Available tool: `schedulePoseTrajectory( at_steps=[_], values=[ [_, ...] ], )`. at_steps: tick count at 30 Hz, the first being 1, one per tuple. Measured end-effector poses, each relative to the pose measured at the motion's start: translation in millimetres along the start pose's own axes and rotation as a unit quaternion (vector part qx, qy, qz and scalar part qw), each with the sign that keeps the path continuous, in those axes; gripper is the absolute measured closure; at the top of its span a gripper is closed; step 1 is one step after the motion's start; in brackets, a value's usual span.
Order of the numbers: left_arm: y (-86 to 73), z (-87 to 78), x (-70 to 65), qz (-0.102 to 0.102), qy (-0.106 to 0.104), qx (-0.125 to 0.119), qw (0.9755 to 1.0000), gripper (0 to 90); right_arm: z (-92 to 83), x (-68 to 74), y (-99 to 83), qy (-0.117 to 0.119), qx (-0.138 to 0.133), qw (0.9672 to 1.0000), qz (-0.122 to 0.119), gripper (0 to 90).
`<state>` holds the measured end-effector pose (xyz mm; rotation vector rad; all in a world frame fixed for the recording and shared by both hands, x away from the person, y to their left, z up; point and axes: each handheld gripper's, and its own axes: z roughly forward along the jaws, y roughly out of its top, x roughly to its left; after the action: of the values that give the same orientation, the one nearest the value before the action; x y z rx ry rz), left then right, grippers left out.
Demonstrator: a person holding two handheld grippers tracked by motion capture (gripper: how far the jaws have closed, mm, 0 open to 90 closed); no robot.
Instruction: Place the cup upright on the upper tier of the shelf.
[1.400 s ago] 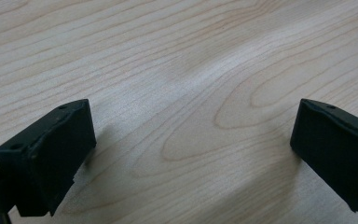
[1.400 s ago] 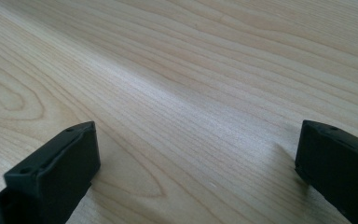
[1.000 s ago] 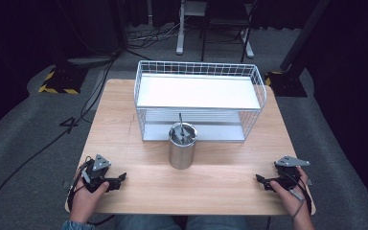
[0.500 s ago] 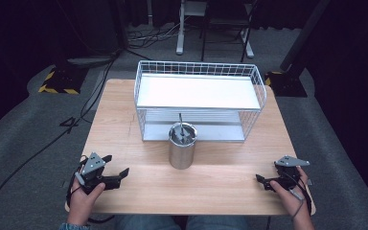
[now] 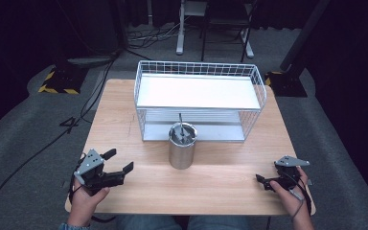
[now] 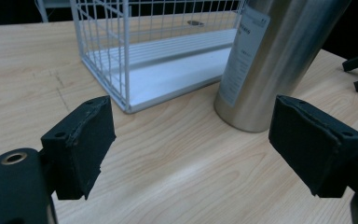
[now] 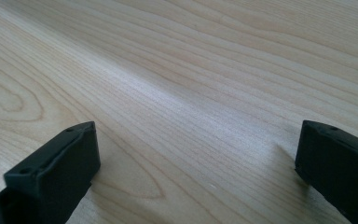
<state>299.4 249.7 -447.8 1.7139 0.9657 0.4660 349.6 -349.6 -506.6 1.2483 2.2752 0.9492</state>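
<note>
On the wooden table (image 5: 124, 110), the wire basket (image 5: 199, 72) sits at twelve o'clock with the steel canister (image 5: 182, 151) just in front of it, holding what may be a utensil handle. Since a second ago the left gripper (image 5: 120, 160), at eight o'clock, has lifted off the tabletop. Its jaws are spread and empty and aimed at the canister, probably starting a reach, while the right gripper (image 5: 262, 182) rests at four o'clock, likewise spread and empty.

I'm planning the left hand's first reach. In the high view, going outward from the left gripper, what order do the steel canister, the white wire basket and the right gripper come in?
1. steel canister: nearest to the left gripper, at the table's middle, ahead and inward.
2. white wire basket: just behind the canister, toward the far edge.
3. right gripper: farthest, at the opposite near corner.
</note>
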Motion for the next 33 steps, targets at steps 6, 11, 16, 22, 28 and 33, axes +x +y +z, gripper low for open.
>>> schedulePoseTrajectory(
  at_steps=[6, 11, 16, 22, 28, 33],
  values=[
    [12.8, 2.7, -9.5, 0.008, -0.019, -0.010, 0.9997, 14.8, 0.0, 0.2, 0.0, 0.001, 0.000, 1.0000, -0.002, 0.0],
    [19.5, 2.2, -14.7, 0.033, -0.043, -0.025, 0.9982, 14.7, 0.0, 0.4, 0.0, 0.003, 0.000, 1.0000, -0.004, 0.0],
    [26.8, 7.2, -18.7, 0.033, -0.034, -0.034, 0.9983, 14.7, 0.0, 0.4, 0.0, 0.003, 0.000, 1.0000, -0.004, 0.0],
    [35.8, 16.4, -24.5, 0.034, -0.022, -0.028, 0.9988, 0.0, 0.0, 0.4, 0.0, 0.003, 0.000, 1.0000, -0.004, 0.0],
    [40.7, 30.6, -30.1, 0.049, -0.041, -0.020, 0.9977, 0.0, 0.0, 0.4, 0.0, 0.003, 0.000, 1.0000, -0.004, 0.0],
    [45.2, 39.6, -33.9, 0.057, -0.062, -0.025, 0.9962, 0.0, 0.0, 0.4, 0.0, 0.003, 0.000, 1.0000, -0.004, 0.0]
  ],
)
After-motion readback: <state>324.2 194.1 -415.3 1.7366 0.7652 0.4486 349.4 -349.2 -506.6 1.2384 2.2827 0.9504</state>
